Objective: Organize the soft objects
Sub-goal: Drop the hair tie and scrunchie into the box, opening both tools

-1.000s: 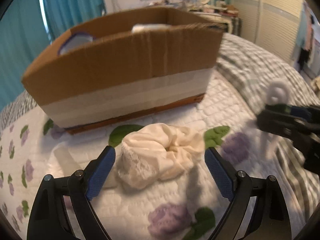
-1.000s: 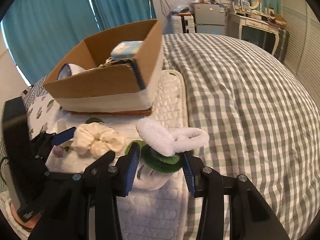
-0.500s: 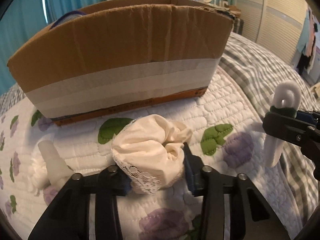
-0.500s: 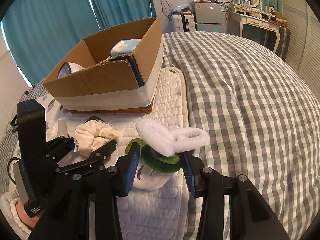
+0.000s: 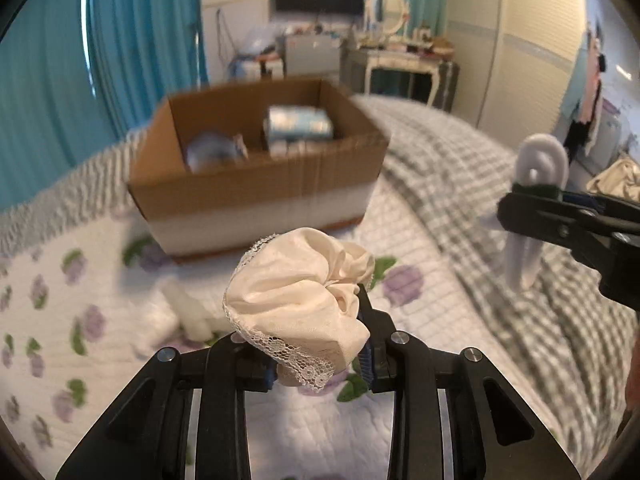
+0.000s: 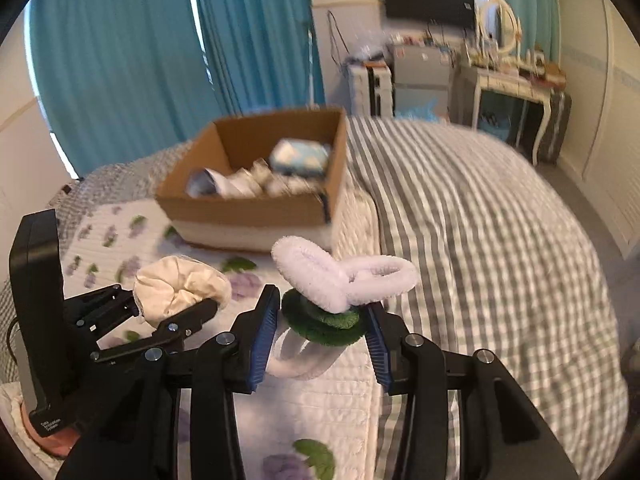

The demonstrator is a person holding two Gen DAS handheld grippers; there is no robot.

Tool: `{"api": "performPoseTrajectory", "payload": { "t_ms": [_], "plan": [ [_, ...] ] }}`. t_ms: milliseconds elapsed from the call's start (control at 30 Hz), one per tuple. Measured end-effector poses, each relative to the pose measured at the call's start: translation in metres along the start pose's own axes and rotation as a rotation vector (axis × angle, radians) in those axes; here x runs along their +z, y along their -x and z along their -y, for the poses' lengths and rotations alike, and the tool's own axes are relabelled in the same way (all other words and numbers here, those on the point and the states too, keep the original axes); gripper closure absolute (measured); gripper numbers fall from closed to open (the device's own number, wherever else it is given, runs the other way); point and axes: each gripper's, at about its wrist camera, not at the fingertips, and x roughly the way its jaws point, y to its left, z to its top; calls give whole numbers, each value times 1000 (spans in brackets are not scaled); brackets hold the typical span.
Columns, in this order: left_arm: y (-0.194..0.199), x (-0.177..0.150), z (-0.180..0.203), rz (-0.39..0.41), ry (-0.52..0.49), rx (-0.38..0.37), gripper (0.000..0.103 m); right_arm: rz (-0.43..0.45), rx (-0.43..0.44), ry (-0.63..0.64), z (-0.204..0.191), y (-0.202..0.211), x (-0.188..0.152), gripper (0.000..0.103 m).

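Left gripper (image 5: 320, 344): we had it clamped on the cream lace scrunchie (image 5: 300, 312), held clear of the quilt (image 5: 100, 312).
Right gripper (image 6: 320, 336): pinched on a fuzzy white-and-green hair tie bundle (image 6: 340, 284), also raised.
Cardboard box (image 5: 256, 196): open-topped, ahead w/ soft items inside; prob. why both loads pointed that way.

Box (image 5: 256, 196) on quilt (image 5: 100, 320), on bed (image 6: 480, 240); scrunchie (image 5: 296, 312) before box; curtains (image 6: 120, 60) behind.
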Motion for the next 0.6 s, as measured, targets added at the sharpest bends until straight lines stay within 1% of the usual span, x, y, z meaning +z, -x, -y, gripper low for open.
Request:
{"api": "performPoseTrajectory", "payload": {
  "t_ms": [167,300,467,600],
  "plan": [
    [55,26,-4,113,-1,-8,73,84,-23,62,-29,53,24,61],
    [98,42,-11,193,-2,-18,73,138,-40,106,-52,84,43,61],
    [122,62,-20,256,-23,-4,73,191,-55,154,-81,109,74,61],
    [126,79,-33,291,-23,2,73,228,-69,167,-96,110,96,61]
  ]
}}
